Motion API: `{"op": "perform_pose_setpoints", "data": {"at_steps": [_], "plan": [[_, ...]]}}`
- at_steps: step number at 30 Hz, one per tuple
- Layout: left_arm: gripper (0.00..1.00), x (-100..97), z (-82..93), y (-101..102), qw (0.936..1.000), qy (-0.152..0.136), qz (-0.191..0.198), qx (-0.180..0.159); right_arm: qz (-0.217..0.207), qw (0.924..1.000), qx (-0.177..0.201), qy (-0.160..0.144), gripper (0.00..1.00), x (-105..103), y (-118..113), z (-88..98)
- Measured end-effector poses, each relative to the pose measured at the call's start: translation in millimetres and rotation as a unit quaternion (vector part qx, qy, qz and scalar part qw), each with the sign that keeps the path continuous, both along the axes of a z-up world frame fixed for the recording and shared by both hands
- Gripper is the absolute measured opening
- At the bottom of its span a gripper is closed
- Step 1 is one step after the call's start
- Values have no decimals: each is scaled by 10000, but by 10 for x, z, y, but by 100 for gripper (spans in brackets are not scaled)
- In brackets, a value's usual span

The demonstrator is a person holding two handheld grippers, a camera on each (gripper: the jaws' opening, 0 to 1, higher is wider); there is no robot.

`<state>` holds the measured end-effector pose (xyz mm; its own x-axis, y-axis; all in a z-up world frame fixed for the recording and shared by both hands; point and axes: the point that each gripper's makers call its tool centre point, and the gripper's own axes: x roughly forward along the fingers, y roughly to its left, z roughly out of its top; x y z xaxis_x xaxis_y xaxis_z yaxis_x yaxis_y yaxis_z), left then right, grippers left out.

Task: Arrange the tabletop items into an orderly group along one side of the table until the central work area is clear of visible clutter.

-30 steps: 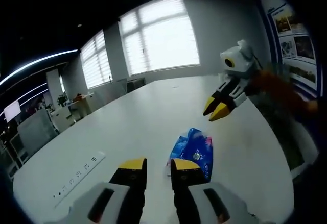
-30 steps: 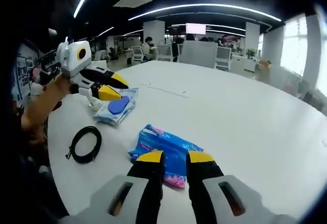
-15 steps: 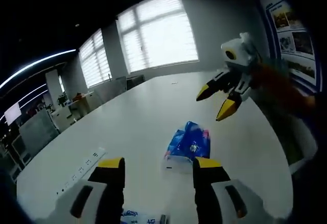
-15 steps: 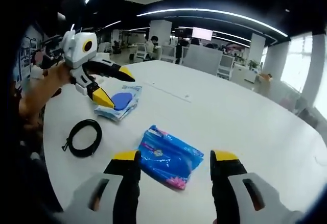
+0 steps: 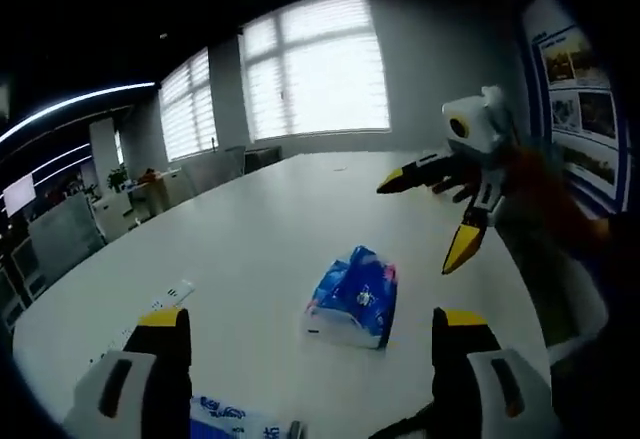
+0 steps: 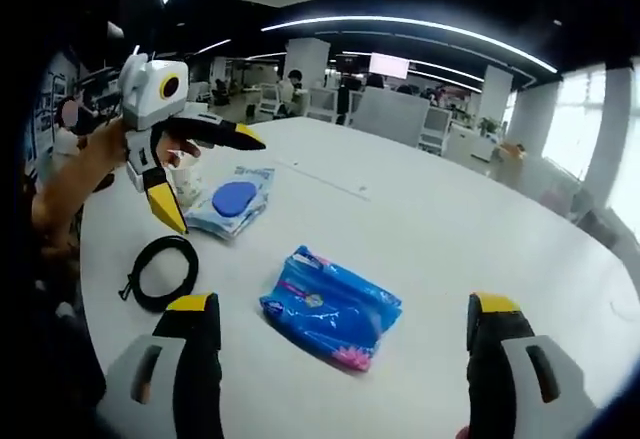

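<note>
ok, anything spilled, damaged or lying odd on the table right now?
Nothing spilled or visibly damaged. The blue tissue pack lies flat but skewed mid-table, apart from the wipes pack, paper cup and black cable coil near the edge. Both grippers, left and right, are open and empty.

A large white table (image 5: 250, 249) carries a power strip (image 5: 165, 299) near its edge, while behind it stand bright windows with blinds (image 5: 315, 74), posters on the wall (image 5: 580, 89), office desks with chairs (image 6: 400, 114) and curved ceiling lights (image 6: 400, 24).
</note>
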<state>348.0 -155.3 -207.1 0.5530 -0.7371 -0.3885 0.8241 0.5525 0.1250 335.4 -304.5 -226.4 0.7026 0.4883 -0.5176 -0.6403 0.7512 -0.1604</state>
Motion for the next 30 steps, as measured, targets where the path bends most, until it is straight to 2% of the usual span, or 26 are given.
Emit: {"op": "perform_pose_setpoints", "data": {"at_steps": [3, 12, 16, 19, 30], "plan": [[100, 22, 12, 74, 9998, -100, 70, 143, 52, 9999, -85, 24, 100, -11, 15, -29], [100, -13, 72, 178, 9999, 25, 102, 17, -4, 9999, -120, -3, 100, 11, 52, -1], [100, 2, 59, 230, 9999, 41, 127, 82, 43, 9999, -139, -43, 100, 12, 101, 32], [100, -43, 46, 243, 9999, 148, 10, 18, 90, 9998, -155, -20, 100, -9, 139, 14], [100, 54, 56, 521, 9993, 59, 330, 187, 248, 9994, -203, 85, 100, -9, 277, -109]]}}
